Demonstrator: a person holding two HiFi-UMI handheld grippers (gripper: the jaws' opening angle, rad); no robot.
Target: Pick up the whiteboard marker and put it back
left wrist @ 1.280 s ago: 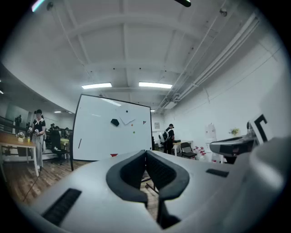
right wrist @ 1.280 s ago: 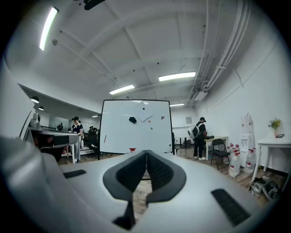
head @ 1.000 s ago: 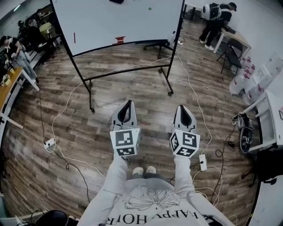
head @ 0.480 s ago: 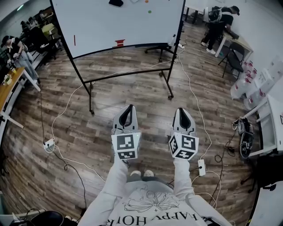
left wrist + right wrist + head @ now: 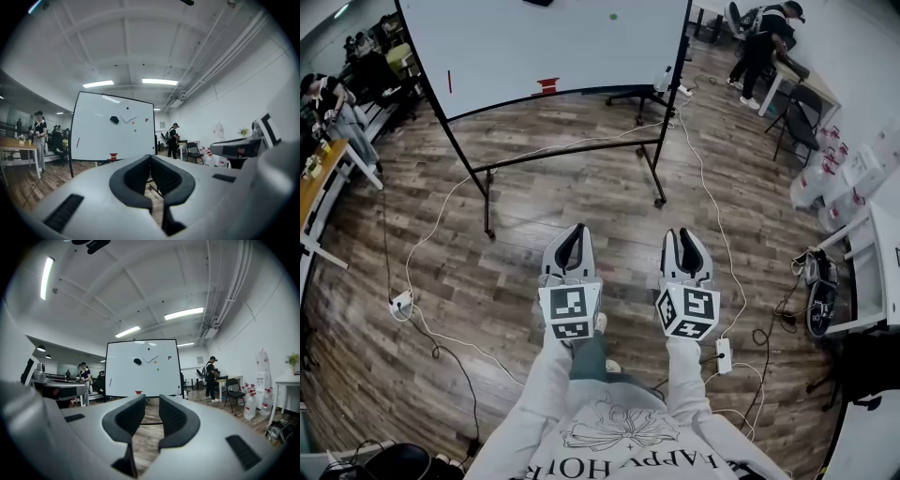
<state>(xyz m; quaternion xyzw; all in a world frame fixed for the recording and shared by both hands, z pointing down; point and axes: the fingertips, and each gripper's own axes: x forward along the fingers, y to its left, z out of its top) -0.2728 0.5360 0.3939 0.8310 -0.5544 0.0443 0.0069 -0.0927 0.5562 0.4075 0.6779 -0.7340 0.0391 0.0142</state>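
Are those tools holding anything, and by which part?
Nothing is held. The left tool is shut, empty; the right tool has just been opening, nothing between its jaws.

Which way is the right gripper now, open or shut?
Open: on the right gripper the jaws have just been opening; floor shows through the gap between them, nothing held.

whiteboard marker: slim, dark red stick, nearly upright, flat against the left part of the whiteboard face, above its lower edge; finer detail too small to tell.
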